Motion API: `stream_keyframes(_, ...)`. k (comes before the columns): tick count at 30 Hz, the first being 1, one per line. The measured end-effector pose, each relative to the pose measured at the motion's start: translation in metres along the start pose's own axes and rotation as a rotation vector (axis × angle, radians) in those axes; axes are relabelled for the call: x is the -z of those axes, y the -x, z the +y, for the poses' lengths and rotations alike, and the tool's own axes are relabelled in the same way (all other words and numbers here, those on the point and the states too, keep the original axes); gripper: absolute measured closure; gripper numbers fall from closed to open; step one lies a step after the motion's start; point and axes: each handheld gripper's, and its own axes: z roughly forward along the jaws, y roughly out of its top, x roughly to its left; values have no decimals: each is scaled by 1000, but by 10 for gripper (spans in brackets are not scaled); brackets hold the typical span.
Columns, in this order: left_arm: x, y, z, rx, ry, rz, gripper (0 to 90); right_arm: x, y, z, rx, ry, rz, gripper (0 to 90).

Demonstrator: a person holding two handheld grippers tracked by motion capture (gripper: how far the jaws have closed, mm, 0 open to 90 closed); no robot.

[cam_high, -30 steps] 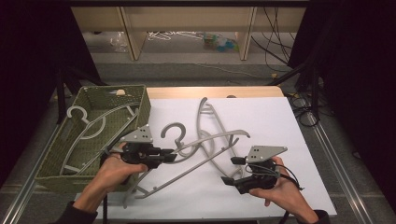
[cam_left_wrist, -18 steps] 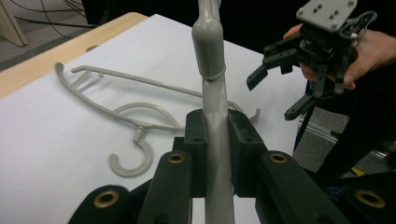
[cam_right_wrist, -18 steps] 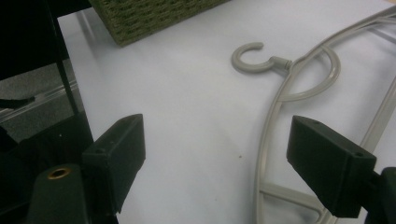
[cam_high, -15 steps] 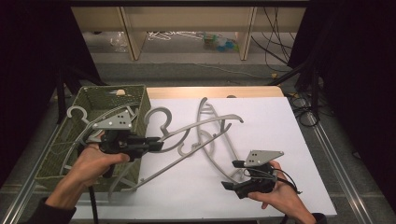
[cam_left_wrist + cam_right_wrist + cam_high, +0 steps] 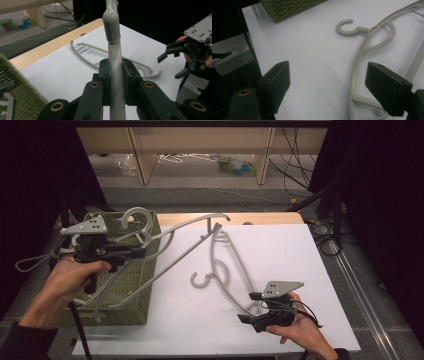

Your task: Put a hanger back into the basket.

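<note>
My left gripper [image 5: 137, 251] is shut on the bar of a grey plastic hanger [image 5: 170, 245] and holds it tilted in the air, hook end over the green basket [image 5: 120, 312]. In the left gripper view the jaws [image 5: 115, 67] clamp that hanger [image 5: 111, 22]. A second grey hanger [image 5: 220, 265] lies flat on the white table top [image 5: 280, 255]. My right gripper [image 5: 249, 307] rests by that hanger's near end; its jaws have just been opening. In the right gripper view the jaws [image 5: 329, 75] stand wide, with the lying hanger [image 5: 359, 55] on the sheet below them, untouched.
The green woven basket at the table's left holds more grey hangers [image 5: 107, 292]. A wooden table edge [image 5: 260, 218] runs behind the white sheet. Shelving and cables stand on the floor beyond. The right gripper [image 5: 175, 53] appears far right in the left gripper view.
My left gripper has carried its hanger left and upward, from the table's middle to above the basket. The second hanger stays on the sheet. The right hand has hardly moved.
</note>
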Motion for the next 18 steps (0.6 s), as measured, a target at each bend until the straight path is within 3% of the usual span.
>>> stream_keyframes(5, 11, -13, 1, 29, 15, 45, 791, -1, 1, 0, -1, -1, 0, 211)
stream_keyframes(11, 22, -36, 0, 48, 10, 136, 791, 0, 1, -1, -4, -3, -5, 207)
stream_keyframes(16, 26, -51, -3, 65, 13, 170, 791, 0, 2, -1, -5, -4, -6, 203)
stream_keyframes(18, 28, -62, -5, 82, 7, 209, 791, 0, 2, -1, -11, -6, -4, 202)
